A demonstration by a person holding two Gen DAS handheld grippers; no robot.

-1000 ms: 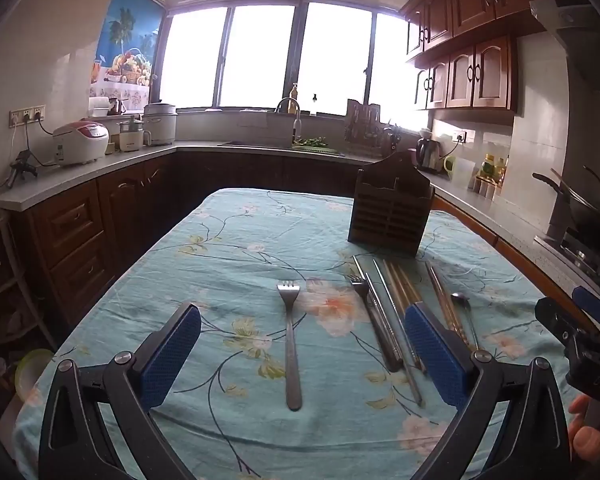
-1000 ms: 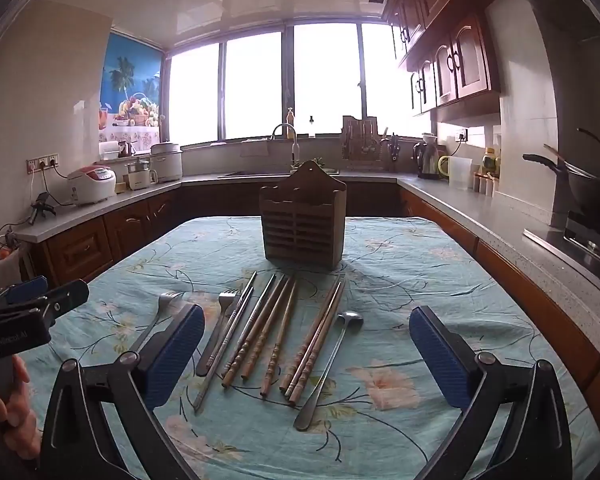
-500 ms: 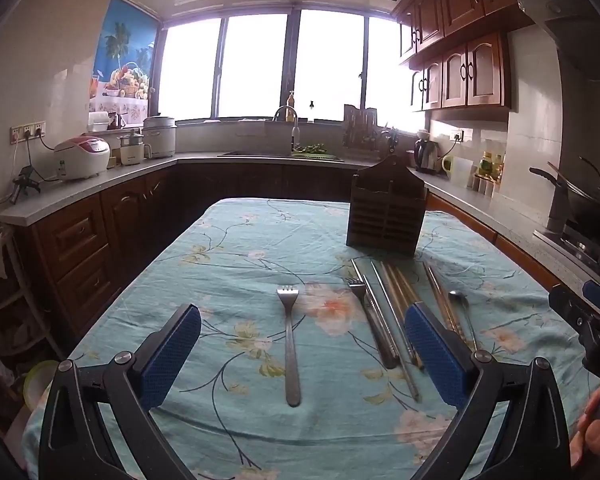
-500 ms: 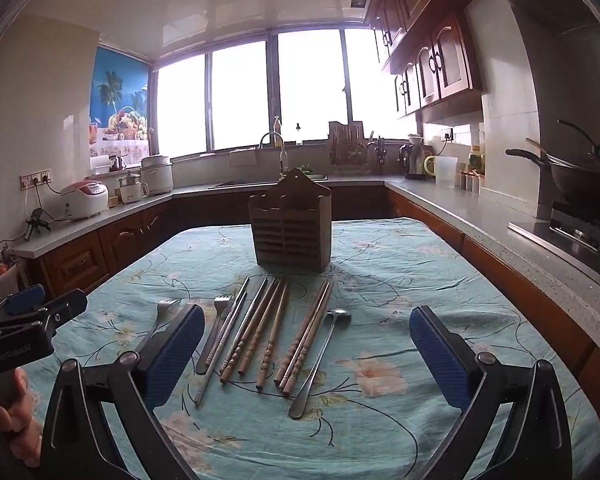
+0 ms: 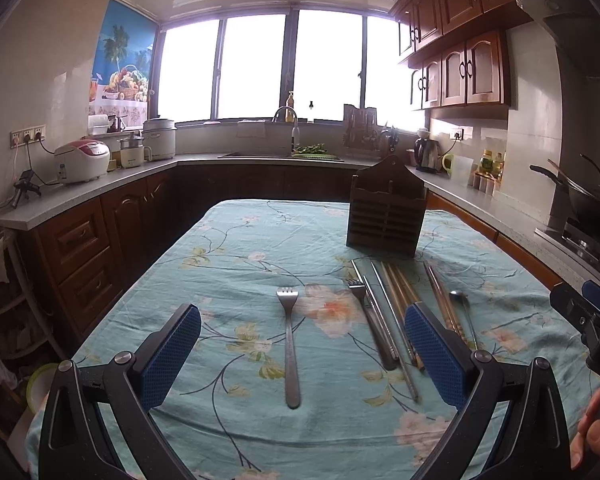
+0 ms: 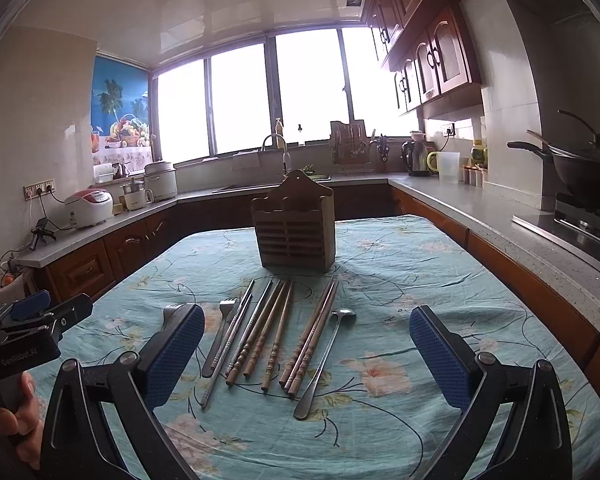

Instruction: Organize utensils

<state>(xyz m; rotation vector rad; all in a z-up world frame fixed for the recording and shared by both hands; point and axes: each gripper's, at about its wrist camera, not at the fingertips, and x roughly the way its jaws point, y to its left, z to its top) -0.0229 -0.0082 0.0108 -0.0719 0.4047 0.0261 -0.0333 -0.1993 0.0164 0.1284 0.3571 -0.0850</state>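
Both hand-held grippers spread wide above the surface, nothing between the pads.

Your left hand-held gripper [image 5: 302, 354] hangs with its blue pads wide apart over a lone steel fork [image 5: 289, 344] lying lengthwise on the surface, which is draped in a teal floral tablecloth [image 5: 236, 264]. Your right hand-held gripper [image 6: 306, 354] is likewise parted and holds nothing; between its pads lies a row of utensils: a second steel fork [image 6: 219, 336], a pair of metal chopsticks [image 6: 232, 340], several brown wooden chopsticks [image 6: 276, 332] and a long-handled steel spoon [image 6: 326, 354], lying roughly side by side. Beyond the row stands a dark wooden slatted utensil holder [image 6: 294, 230], upright, with no utensils visible inside.
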